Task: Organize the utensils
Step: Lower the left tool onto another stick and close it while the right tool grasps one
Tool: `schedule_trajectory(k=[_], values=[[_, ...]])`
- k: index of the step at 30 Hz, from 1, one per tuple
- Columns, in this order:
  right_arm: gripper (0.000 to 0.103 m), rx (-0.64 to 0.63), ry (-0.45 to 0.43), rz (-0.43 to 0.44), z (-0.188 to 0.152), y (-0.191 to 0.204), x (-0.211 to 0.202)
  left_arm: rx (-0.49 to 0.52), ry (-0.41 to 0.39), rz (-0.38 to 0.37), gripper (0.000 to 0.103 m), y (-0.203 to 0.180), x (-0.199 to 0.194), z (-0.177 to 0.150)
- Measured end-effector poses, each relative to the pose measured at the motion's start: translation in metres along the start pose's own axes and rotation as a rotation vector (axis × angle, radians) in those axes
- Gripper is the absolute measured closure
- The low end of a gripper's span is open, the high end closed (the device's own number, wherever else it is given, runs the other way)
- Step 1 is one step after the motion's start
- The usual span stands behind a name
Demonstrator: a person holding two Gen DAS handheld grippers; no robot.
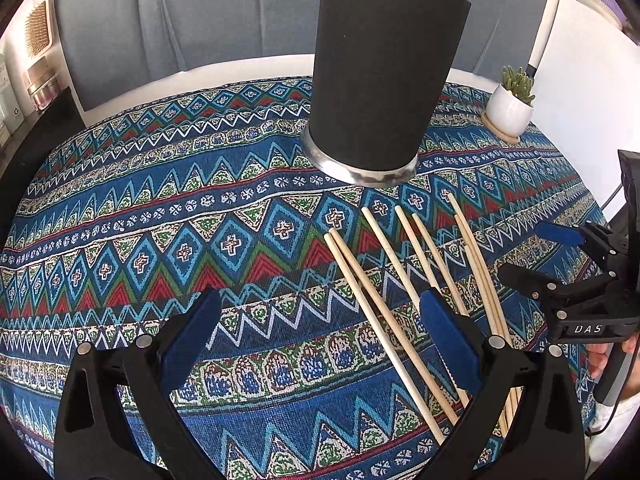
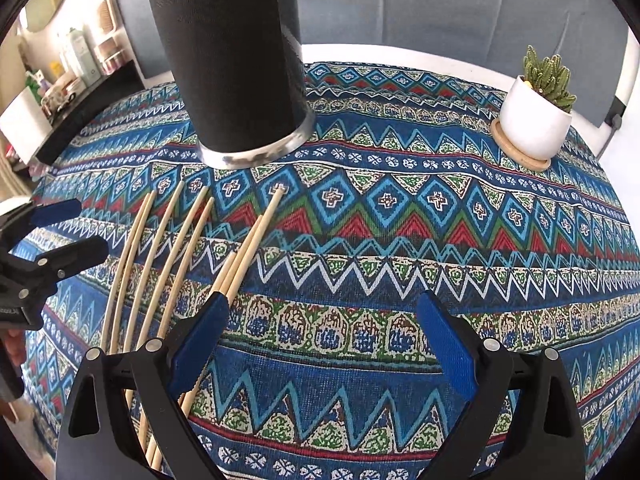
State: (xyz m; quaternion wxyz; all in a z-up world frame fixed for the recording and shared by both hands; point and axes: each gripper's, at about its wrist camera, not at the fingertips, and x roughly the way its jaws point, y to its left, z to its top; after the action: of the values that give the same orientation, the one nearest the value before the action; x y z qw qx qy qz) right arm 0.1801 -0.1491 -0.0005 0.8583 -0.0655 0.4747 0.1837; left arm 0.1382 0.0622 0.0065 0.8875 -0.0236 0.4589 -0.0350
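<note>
Several wooden chopsticks (image 1: 404, 276) lie side by side on the patterned tablecloth (image 1: 160, 208), in front of a tall black utensil holder (image 1: 380, 80) with a metal base. One stick tip shows above the holder's rim. My left gripper (image 1: 320, 336) is open and empty above the cloth; its right finger hangs over the chopsticks. My right gripper (image 2: 322, 344) is open and empty; the chopsticks (image 2: 176, 256) lie at its left finger, the holder (image 2: 236, 60) stands beyond. Each gripper shows in the other's view, the right one (image 1: 548, 252) and the left one (image 2: 76, 224), both open.
A small cactus in a white pot (image 1: 510, 110) on a wooden saucer stands at the table's far right; it also shows in the right wrist view (image 2: 536, 120). A grey sofa (image 1: 180, 20) is behind the table. A shelf with bottles (image 2: 72, 68) is at the left.
</note>
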Motion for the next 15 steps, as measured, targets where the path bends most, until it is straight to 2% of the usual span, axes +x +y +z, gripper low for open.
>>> schedule_trajectory(k=[11,15], values=[[0.012,-0.005,0.022,0.016,-0.002,0.009,0.007,0.031,0.061,0.008,0.006,-0.003,0.018,-0.005],[0.009,-0.002,0.023,0.007,-0.002,0.011,0.009,0.038,0.063,0.003,0.006,-0.003,0.022,-0.007]])
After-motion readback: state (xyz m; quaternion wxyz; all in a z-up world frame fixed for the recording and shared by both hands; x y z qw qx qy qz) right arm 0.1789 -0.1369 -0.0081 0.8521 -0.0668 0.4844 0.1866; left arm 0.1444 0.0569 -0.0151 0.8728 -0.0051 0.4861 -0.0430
